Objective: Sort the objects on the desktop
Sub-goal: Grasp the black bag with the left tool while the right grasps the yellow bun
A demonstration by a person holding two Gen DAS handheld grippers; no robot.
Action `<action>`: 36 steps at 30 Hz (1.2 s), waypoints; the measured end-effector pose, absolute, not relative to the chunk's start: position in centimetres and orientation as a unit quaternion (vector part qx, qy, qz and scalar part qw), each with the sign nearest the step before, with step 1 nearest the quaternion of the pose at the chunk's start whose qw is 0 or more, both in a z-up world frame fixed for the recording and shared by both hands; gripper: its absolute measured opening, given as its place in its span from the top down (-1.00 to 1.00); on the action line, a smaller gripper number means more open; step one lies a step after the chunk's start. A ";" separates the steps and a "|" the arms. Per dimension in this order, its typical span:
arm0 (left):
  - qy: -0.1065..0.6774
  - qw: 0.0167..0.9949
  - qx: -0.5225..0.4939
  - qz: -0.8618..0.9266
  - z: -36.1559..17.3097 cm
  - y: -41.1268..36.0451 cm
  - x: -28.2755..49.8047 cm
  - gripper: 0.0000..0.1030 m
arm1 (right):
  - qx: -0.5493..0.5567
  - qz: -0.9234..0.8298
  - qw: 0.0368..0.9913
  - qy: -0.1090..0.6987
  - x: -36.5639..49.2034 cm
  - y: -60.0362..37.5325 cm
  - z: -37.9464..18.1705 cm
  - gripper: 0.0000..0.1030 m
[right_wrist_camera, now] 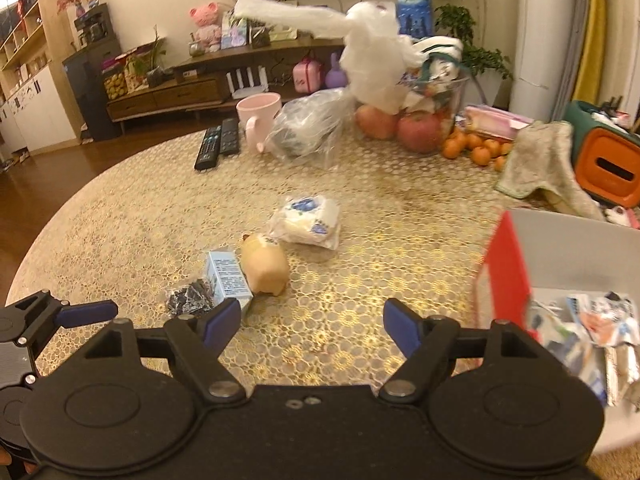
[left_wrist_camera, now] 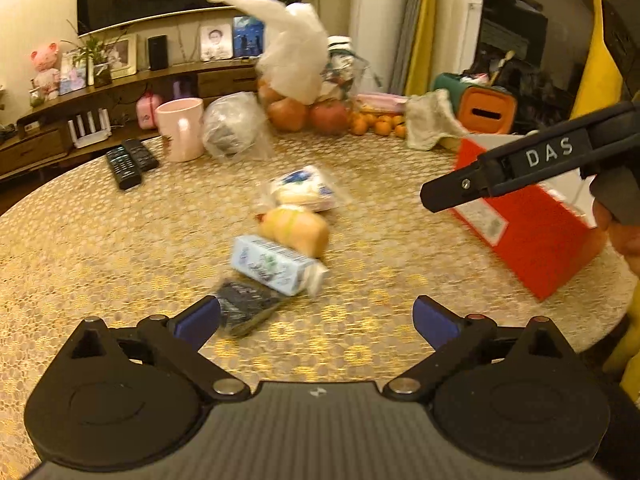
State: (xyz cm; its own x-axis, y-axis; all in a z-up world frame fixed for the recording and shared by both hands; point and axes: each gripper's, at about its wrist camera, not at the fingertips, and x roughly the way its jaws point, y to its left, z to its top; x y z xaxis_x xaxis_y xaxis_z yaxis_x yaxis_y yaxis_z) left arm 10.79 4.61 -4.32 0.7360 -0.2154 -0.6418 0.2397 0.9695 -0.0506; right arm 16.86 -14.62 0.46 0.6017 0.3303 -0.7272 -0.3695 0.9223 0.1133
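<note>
Four small objects lie in a row on the round table: a dark wrapped packet (left_wrist_camera: 248, 308) (right_wrist_camera: 190, 300), a light blue carton (left_wrist_camera: 276, 266) (right_wrist_camera: 226, 278), a tan pig toy (left_wrist_camera: 296, 230) (right_wrist_camera: 265, 266), and a white-and-blue tissue pack (left_wrist_camera: 304, 188) (right_wrist_camera: 308, 218). A red box (left_wrist_camera: 536, 236) (right_wrist_camera: 508, 268) stands at the right; it holds several packets (right_wrist_camera: 588, 328). My left gripper (left_wrist_camera: 316, 320) is open and empty, just short of the dark packet. My right gripper (right_wrist_camera: 312, 326) is open and empty, beside the box; its arm shows in the left wrist view (left_wrist_camera: 508, 168).
At the table's far side are a pink mug (left_wrist_camera: 182, 130), two remotes (left_wrist_camera: 130, 162), a clear bag (left_wrist_camera: 234, 126), apples and oranges with a white bag (left_wrist_camera: 296, 52), a cloth (left_wrist_camera: 430, 122) and an orange-green container (left_wrist_camera: 484, 106). The table edge (right_wrist_camera: 80, 196) curves left.
</note>
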 end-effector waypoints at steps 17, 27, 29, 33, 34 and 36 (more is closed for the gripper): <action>0.344 0.930 0.004 -0.130 -9.1 9.4 16.4 -0.99 | -0.030 0.225 0.868 0.442 24.1 -9.0 -5.2 -0.39; 0.356 0.923 -0.006 -0.148 -10.8 10.3 18.1 -0.76 | -0.035 0.230 0.857 0.460 26.5 -7.4 -7.2 -0.33; 0.357 0.922 -0.006 -0.150 -11.0 10.3 18.1 -0.64 | -0.031 0.230 0.854 0.465 26.8 -7.3 -7.5 -0.31; 0.360 0.921 -0.008 -0.150 -11.3 10.2 18.3 -0.37 | -0.031 0.234 0.851 0.469 26.9 -7.0 -8.0 -0.22; 0.359 0.921 -0.009 -0.151 -11.3 10.2 18.3 -0.36 | -0.030 0.235 0.852 0.467 26.9 -6.9 -8.0 -0.21; 0.358 0.921 -0.010 -0.150 -11.3 10.1 18.3 -0.27 | -0.026 0.236 0.852 0.467 27.0 -7.0 -8.0 -0.20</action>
State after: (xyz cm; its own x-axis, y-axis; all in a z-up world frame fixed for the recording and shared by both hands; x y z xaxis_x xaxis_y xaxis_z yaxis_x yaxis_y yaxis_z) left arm 18.28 10.15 -11.26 0.6977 -0.2840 -0.6576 0.2702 0.9546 -0.1256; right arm 26.96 -6.97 -8.05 0.4522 0.3781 -0.8078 -0.4258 0.8873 0.1769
